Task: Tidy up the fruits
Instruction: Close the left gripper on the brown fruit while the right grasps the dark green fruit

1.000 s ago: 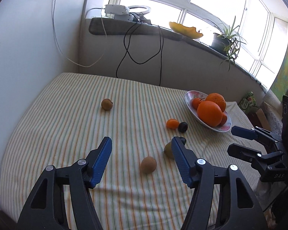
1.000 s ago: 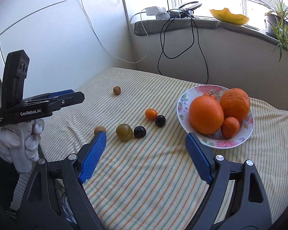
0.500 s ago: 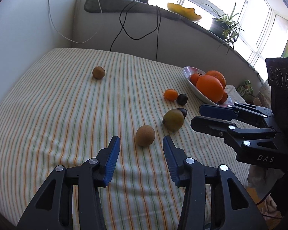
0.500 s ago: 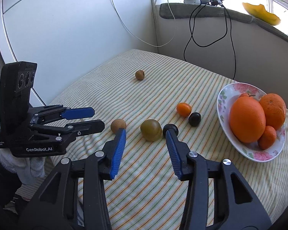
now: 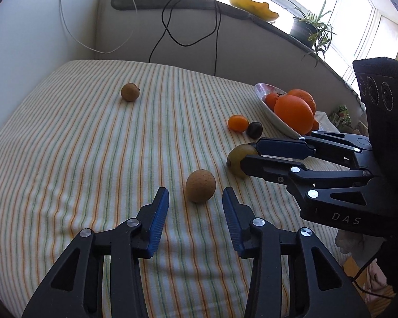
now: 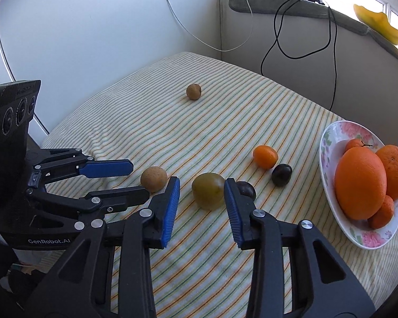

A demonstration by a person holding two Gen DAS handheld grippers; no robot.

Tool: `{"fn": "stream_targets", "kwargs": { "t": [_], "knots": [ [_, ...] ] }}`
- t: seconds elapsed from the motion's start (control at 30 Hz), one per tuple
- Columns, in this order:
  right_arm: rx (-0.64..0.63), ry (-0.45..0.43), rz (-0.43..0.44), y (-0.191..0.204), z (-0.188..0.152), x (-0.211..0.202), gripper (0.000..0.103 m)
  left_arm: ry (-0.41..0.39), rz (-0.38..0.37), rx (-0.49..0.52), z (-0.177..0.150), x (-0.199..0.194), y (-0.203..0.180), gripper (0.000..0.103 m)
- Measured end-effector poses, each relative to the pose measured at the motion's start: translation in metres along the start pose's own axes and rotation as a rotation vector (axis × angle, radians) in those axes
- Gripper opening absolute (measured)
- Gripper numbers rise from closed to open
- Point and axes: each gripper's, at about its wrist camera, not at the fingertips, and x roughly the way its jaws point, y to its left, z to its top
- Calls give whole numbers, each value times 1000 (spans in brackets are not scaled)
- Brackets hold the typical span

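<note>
My left gripper (image 5: 195, 194) is open, its tips on either side of a tan round fruit (image 5: 200, 189) on the striped cloth, not touching it. My right gripper (image 6: 201, 185) is open around a green-yellow fruit (image 6: 209, 190); it shows in the left wrist view (image 5: 249, 152) too. A dark plum (image 6: 246, 188) lies behind the right finger. A small orange (image 6: 265, 157), another dark plum (image 6: 281, 175) and a far brown fruit (image 6: 193, 91) lie loose. A flowered bowl (image 6: 331, 137) holds several oranges.
The striped cloth (image 5: 92, 145) covers the whole surface, with white walls left and behind. Black cables (image 5: 188, 26) hang from a sill with a yellow dish (image 5: 253, 8) and a potted plant (image 5: 309, 30). The cloth drops off at the near edge.
Both grippers have moved forward and down toward the fruits and narrowed their openings. The left now brackets the tan fruit, the right the green-yellow one. No fruit has moved.
</note>
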Motion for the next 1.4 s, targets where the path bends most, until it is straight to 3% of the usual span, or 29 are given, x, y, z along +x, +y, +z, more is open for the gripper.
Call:
{"fn": "stream_targets", "kwargs": {
  "t": [0.3, 0.4, 0.57, 1.4],
  "knots": [
    [-46, 33, -43, 2, -2, 9, 35, 7, 3, 8, 3, 9, 1, 34],
    [-47, 38, -61, 0, -2, 10, 29, 6, 3, 13, 2, 9, 2, 33],
    [-34, 41, -57, -1, -1, 11, 27, 4, -7, 21, 2, 9, -1, 23],
    [41, -43, -23, -13, -5, -18, 25, -42, -31, 12, 8, -12, -4, 23]
  ]
}}
